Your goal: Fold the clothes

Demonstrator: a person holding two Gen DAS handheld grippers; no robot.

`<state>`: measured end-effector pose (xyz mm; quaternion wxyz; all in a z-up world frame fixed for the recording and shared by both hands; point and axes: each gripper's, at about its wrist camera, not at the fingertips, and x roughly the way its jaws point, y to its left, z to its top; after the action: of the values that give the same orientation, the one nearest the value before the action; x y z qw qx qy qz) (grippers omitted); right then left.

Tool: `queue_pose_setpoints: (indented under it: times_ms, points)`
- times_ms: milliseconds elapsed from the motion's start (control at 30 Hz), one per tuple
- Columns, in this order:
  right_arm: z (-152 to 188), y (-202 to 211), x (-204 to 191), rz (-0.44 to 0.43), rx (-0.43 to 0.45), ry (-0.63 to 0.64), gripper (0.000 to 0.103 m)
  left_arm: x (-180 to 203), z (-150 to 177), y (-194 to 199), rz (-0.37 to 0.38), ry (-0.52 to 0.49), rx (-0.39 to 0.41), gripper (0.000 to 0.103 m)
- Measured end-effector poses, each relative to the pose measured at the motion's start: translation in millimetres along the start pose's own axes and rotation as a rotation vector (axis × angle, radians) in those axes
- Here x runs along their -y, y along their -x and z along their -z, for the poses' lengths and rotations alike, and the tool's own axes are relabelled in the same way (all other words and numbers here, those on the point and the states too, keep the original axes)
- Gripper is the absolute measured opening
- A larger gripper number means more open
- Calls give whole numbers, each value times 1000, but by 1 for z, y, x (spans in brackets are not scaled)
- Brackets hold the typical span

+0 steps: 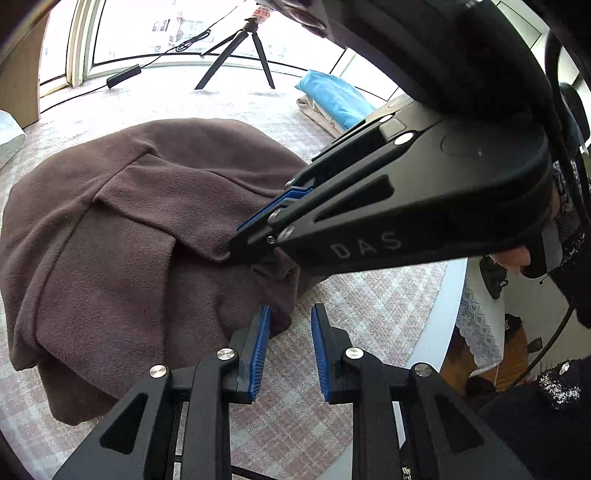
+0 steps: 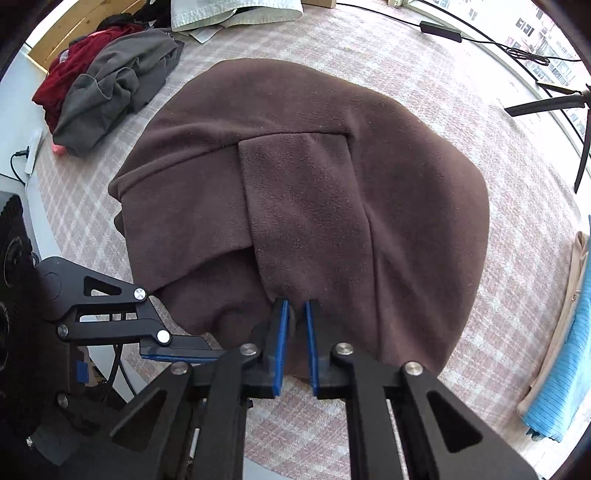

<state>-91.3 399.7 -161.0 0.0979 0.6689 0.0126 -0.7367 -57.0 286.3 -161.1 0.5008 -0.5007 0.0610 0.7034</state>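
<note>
A brown fleece garment (image 1: 129,240) (image 2: 314,184) lies partly folded on the checked cover, with a flap laid over its middle. My right gripper (image 2: 294,306) points down at the garment's near edge and is shut on a pinch of the brown fleece; in the left wrist view its tips (image 1: 236,251) bite into a fold. My left gripper (image 1: 290,314) hovers just beside the garment's edge with its blue pads (image 1: 262,350) a little apart and nothing between them. From the right wrist view the left gripper (image 2: 184,349) sits low at the left, next to the same edge.
A heap of grey and red clothes (image 2: 110,92) lies at the far left, with a pale garment (image 2: 236,14) behind it. Folded blue and beige cloths (image 2: 565,369) (image 1: 332,96) sit at the right side. A tripod (image 1: 240,51) and a cable stand near the window. The surface's rounded edge (image 1: 439,314) is close by.
</note>
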Motion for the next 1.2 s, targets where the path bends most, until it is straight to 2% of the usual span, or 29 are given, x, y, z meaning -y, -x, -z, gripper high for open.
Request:
queue_pose_setpoints:
  times_ms: [133, 233, 300, 367, 433, 500, 633, 700, 800, 867, 967, 1033, 1100, 1200]
  points:
    - [-3, 22, 11, -23, 39, -26, 4, -8, -10, -2, -26, 29, 20, 21]
    - [-5, 35, 18, -38, 56, -45, 4, -6, -20, -12, -52, 8, 18, 21]
    - [-6, 40, 19, -46, 65, -54, 4, 1, -24, -18, -33, -22, 22, 21]
    - [-5, 41, 20, -55, 66, -60, 3, 7, -23, -18, 18, -32, 23, 21]
    - [-3, 41, 26, -60, 75, -84, 3, 13, -20, -16, 73, -38, 22, 10]
    - [-2, 38, 29, -97, 90, -118, 3, 19, -17, -14, 124, -45, 19, 8]
    - [-2, 39, 44, -215, 142, -214, 7, 26, -5, -21, 102, -76, -16, 8]
    - [2, 41, 51, -223, 175, -242, 17, 21, 3, -24, 91, -63, -47, 8]
    - [10, 33, 50, -192, 204, -211, 16, 16, 13, -23, 100, -34, -77, 8]
    - [11, 15, 44, -122, 168, -180, 16, 19, 22, -14, 81, -32, -98, 8]
    - [25, 21, 42, -64, 214, -164, 16, 9, 32, 37, 10, -36, -46, 8]
    - [39, 40, 40, -55, 302, -165, 16, -11, 32, 74, -17, 12, 16, 9]
    - [52, 51, 41, -76, 365, -180, 16, -32, 25, 95, -81, 38, 47, 9]
    - [60, 37, 42, -105, 358, -229, 16, -53, 9, 100, -125, 49, 75, 9]
